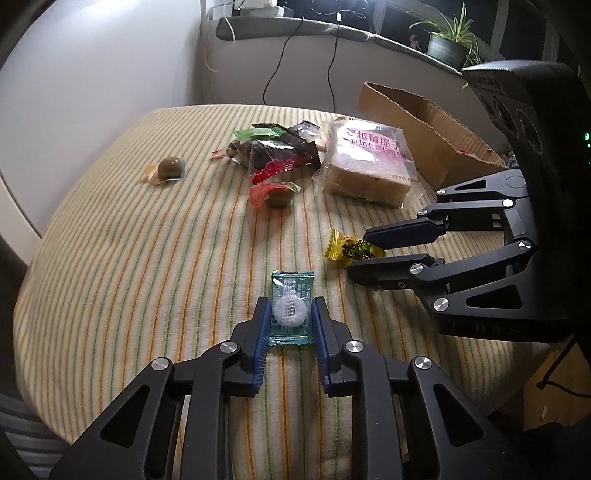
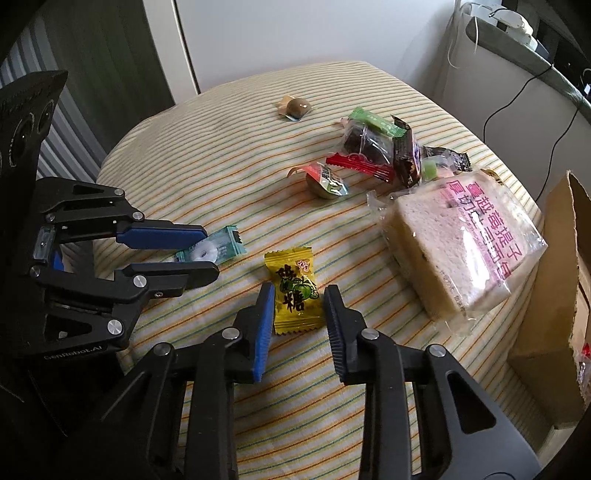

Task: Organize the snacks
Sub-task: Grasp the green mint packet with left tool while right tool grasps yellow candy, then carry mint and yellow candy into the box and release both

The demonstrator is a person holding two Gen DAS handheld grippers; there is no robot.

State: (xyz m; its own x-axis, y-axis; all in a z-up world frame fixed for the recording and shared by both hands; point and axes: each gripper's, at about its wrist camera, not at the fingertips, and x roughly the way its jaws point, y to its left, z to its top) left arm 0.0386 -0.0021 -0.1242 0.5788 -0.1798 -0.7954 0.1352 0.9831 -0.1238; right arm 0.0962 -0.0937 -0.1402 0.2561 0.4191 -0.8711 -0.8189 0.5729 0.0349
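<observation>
A striped cloth is spread over the worktop. White walls are seen upper left; a potted plant and cables along a ledge at top.

L tongs: enter own view from 6 o'clock, pitched steeply down, jaws drawn in so blue pads press both sides of a teal sweet wrapper. Seen from the R cam at 9 o'clock, fingers roughly level across the view. R tongs: also from 6 o'clock, pitched down, jaws straddling a yellow candy; left pad touches its edge, right pad w/ slight gap.
</observation>
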